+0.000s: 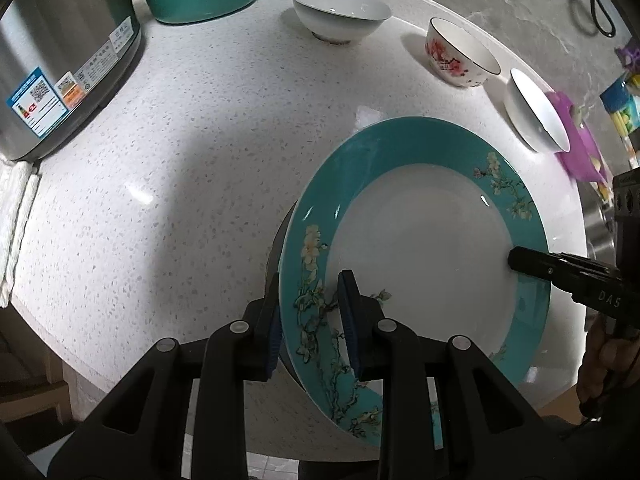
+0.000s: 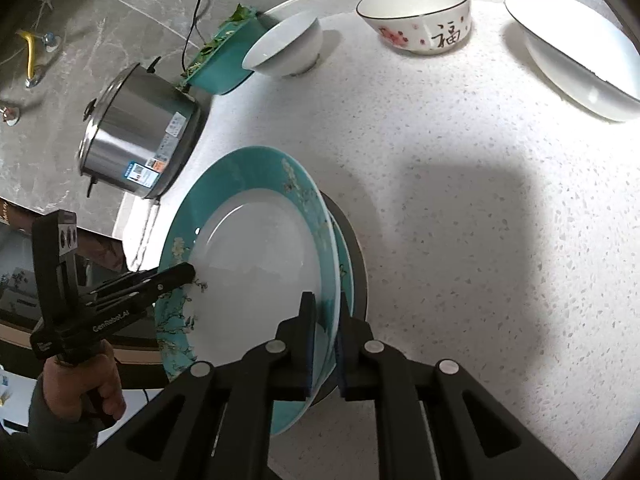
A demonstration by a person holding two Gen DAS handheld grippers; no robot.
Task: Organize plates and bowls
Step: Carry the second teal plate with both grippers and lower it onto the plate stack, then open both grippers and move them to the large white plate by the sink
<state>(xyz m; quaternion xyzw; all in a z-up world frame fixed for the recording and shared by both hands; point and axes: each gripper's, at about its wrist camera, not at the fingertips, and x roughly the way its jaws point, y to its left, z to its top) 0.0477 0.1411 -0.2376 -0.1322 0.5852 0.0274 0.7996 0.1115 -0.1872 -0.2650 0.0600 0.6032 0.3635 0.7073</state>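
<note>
Left wrist view: my left gripper is clenched on the near-left rim of the teal-bordered white ceramic plate with blossom sprigs; its pads pinch the rim. The right gripper's finger shows at three o'clock on the far rim. A plain white porcelain bowl sits at twelve o'clock, a red-flowered bowl at one, another white bowl at two.

Right wrist view: my right gripper is clamped on the plate's right rim; a second teal plate lies directly beneath.

Step, as I judge it: seating the plate on its twin. Next: settle it level, then release both grips.
</note>
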